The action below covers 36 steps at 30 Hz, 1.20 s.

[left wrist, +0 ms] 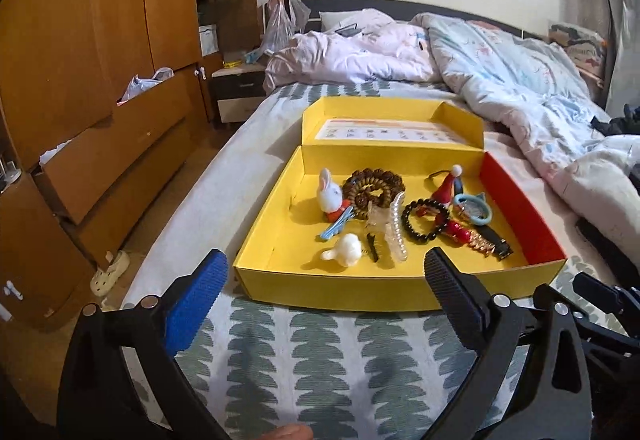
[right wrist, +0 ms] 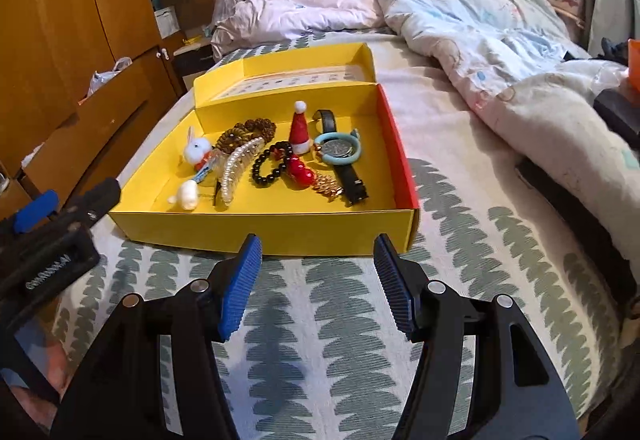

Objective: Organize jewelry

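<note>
An open yellow box (left wrist: 360, 290) (right wrist: 260, 232) lies on the patterned bedsheet with its lid folded back. Inside are a white rabbit clip (left wrist: 329, 194), a brown bead bracelet (left wrist: 374, 186), a pearl hair claw (left wrist: 394, 232), a black bead bracelet (left wrist: 426, 220), a small Santa hat (right wrist: 300, 130), a watch (right wrist: 338, 148) with a light blue ring on it, and a gold chain (right wrist: 330, 188). My left gripper (left wrist: 325, 255) is open and empty just short of the box's front wall. My right gripper (right wrist: 318, 240) is also open and empty before the same wall.
A rumpled duvet (left wrist: 500, 68) covers the bed's far and right side. Wooden wardrobe drawers (left wrist: 120, 144) stand open on the left, with a nightstand (left wrist: 238, 88) behind and a slipper (left wrist: 110, 272) on the floor.
</note>
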Available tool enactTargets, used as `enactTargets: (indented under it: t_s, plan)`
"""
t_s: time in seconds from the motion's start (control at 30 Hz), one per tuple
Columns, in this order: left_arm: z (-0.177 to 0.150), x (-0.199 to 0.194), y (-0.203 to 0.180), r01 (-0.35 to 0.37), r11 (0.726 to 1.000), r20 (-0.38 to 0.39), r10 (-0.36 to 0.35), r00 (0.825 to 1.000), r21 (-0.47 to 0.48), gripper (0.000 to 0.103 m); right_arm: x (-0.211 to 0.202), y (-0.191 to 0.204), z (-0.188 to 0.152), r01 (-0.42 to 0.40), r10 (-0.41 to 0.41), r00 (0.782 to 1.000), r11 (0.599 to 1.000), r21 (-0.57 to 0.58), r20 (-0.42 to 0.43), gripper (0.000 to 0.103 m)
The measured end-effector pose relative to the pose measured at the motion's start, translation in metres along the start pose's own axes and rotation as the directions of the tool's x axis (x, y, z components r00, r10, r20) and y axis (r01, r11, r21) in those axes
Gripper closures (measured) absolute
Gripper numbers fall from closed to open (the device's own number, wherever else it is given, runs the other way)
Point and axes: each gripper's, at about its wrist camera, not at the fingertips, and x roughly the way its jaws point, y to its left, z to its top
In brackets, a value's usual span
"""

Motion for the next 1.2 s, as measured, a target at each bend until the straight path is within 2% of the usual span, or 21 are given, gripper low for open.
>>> enactTargets:
  t_s: [0.5, 0.9, 1.07, 1.13, 1.2]
  plan:
    - [-0.009, 0.017, -0.015, 0.029, 1.000, -0.032, -0.029, 0.999, 0.012, 0.006, 0.003, 0.008, -0.001, 0.013, -0.013, 1.000, 0.999, -0.040, 0.008, 0.042]
    - [-0.006, 0.011, -0.008, 0.022, 1.000, -0.031, -0.021, 0.999, 0.011, 0.006, -0.004, -0.002, 0.003, 0.017, -0.017, 1.000, 1.000, -0.010, 0.005, 0.042]
    - [-0.005, 0.001, -0.005, 0.008, 0.999, -0.027, -0.007, 1.000, 0.037, 0.006, -0.022, -0.016, 0.003, -0.002, 0.001, 1.000, 0.998, 0.062, 0.023, 0.042]
    - [-0.007, -0.004, -0.002, 0.005, 0.999, -0.024, -0.004, 1.000, 0.041, 0.006, -0.030, -0.021, -0.007, -0.008, 0.006, 1.000, 0.996, 0.091, 0.024, 0.032]
    - [-0.009, -0.010, 0.003, 0.007, 0.999, -0.026, -0.006, 1.000, 0.034, 0.006, -0.037, -0.023, -0.019, -0.014, 0.011, 1.000, 0.994, 0.106, 0.029, 0.029]
